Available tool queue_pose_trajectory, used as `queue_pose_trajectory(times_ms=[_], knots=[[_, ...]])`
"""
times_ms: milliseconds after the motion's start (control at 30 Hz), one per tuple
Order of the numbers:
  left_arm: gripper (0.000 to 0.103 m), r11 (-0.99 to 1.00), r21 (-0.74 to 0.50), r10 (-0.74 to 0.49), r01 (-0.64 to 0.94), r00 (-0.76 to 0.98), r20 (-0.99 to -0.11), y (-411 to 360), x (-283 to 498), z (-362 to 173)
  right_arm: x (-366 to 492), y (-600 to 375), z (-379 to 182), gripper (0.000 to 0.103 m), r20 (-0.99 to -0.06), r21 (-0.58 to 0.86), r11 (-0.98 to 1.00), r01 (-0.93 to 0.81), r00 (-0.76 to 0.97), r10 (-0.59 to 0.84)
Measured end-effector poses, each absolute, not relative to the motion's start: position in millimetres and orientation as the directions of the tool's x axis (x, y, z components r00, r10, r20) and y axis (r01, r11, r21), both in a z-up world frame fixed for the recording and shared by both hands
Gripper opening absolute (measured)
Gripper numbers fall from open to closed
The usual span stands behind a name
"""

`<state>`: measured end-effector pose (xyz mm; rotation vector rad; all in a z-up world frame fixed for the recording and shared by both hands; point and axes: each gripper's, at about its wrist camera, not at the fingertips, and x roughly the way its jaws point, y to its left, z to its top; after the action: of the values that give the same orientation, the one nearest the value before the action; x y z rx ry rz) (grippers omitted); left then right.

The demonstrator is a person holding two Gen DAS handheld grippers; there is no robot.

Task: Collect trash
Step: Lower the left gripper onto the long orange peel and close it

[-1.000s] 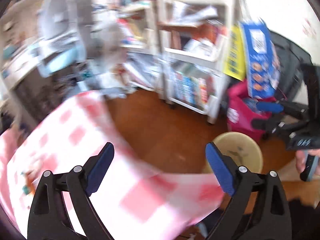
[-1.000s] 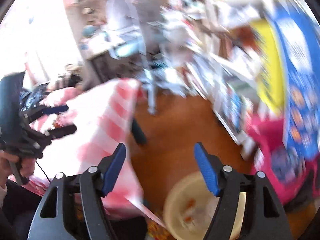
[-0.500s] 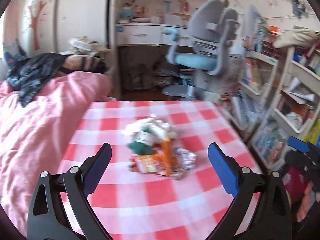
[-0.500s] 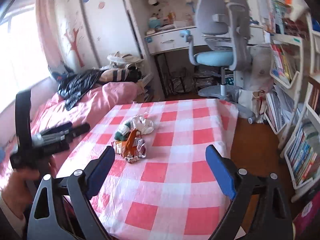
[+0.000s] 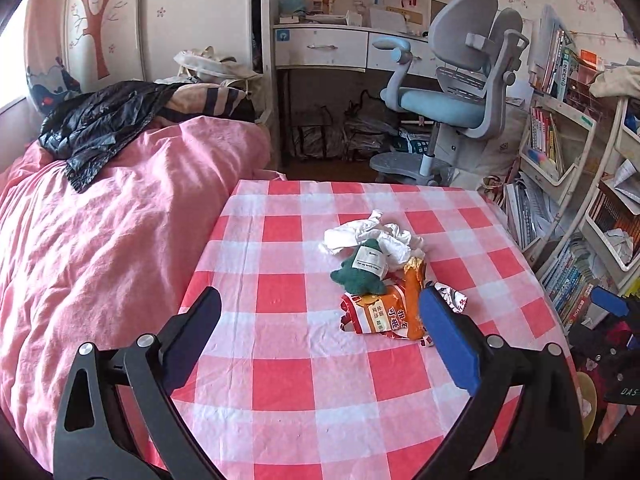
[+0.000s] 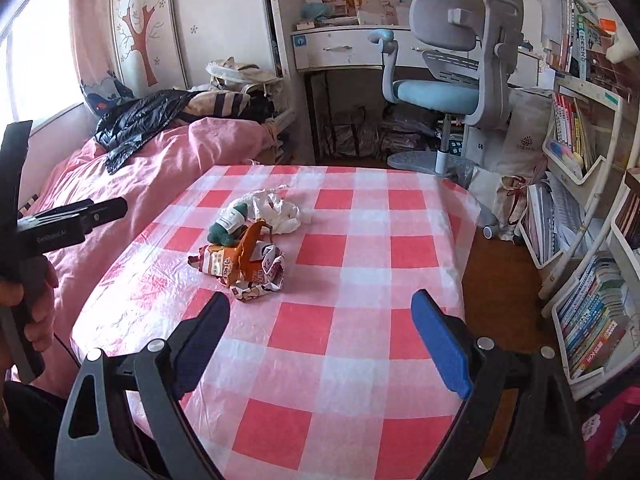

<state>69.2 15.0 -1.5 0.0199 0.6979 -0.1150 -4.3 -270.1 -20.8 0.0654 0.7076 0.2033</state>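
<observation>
Jaws wide, empty; trash pile (image 5: 376,280) on tablecloth (image 5: 288,380).

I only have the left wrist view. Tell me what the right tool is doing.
Observer: The right tool is open, its jaws have just been opening, and nothing is between them. It hangs over the near part of the checked table.
Operator: Report what lies right of the table.
Observer: Bare wooden floor, then bookshelves.
Operator: Describe the pile's near right end.
Observer: A crumpled red-and-white wrapper shows in full there, lying against the orange packet.
</observation>
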Motion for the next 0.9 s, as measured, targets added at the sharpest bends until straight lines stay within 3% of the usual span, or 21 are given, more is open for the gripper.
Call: queue_pose_trajectory(times_ms=[267,700,900], knots=[[0.095,0.994,-0.026,-0.097,0.106,0.747,-0.657,15,70,-4,-4,-255,-24,0.088,-0.661,0.053,0.978,-0.203,0.727,0.187],[0.095,0.991,-0.025,-0.113,0.134,0.706,-0.699,17,77,-16,-2,-255,-25,0.088,-0.660,0.059,0.979,-0.196,0.728,0.185],[0.092,0.978,-0.176,-0.205,0.111,0.666,-0.717,52,88,-24,-6,-257,-19,0.088,-0.633,0.074,0.975,-0.210,0.746,0.209]])
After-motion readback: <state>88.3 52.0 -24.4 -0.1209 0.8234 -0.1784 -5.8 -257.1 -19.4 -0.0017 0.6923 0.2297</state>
